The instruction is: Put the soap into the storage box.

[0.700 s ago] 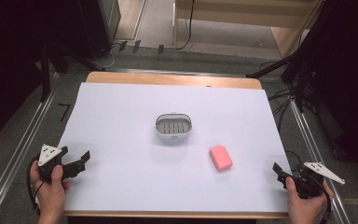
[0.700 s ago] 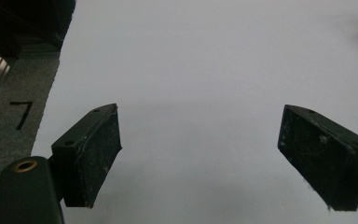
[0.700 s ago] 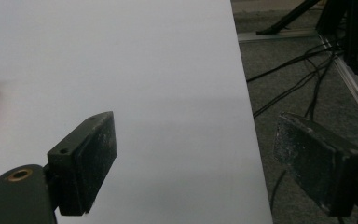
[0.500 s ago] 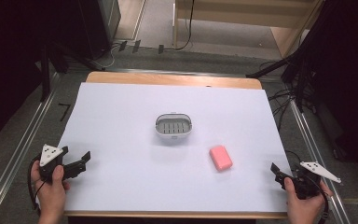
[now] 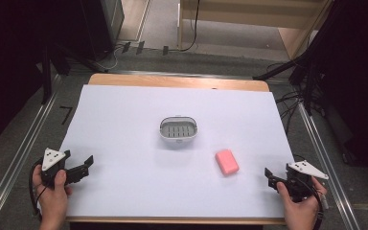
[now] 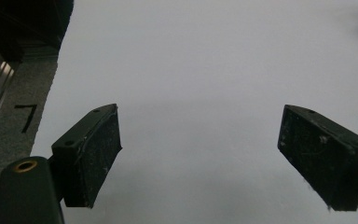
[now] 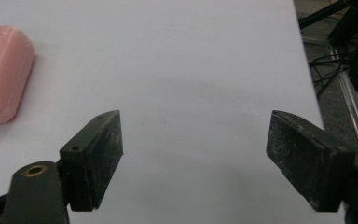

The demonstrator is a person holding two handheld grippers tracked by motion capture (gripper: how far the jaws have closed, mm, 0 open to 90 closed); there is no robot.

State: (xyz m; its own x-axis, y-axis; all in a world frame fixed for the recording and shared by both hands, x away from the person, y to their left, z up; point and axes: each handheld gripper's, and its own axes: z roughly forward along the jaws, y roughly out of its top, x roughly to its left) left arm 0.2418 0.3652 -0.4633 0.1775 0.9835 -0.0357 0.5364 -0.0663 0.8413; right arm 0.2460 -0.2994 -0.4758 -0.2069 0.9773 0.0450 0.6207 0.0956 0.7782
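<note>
While we scan from the left edge of the high view, we meet the left gripper (image 5: 80, 168) at the lower left, held in a hand (image 5: 52, 188) over the white bench (image 5: 124, 120). Its fingers (image 6: 91, 156) stand wide apart with bare bench between them. Near the middle of the frame sits the grey dish (image 5: 178, 130), upright, its slotted floor showing. Just right of it and lower, apart from it, lies the pink soap (image 5: 226, 162) flat on the bench. At the lower right we find the right gripper (image 5: 271, 176), near the bench's edge and well apart from the soap. Its fingers (image 7: 95, 156) are spread too, gripping nothing; the soap shows at the upper left of the right gripper view.
</note>
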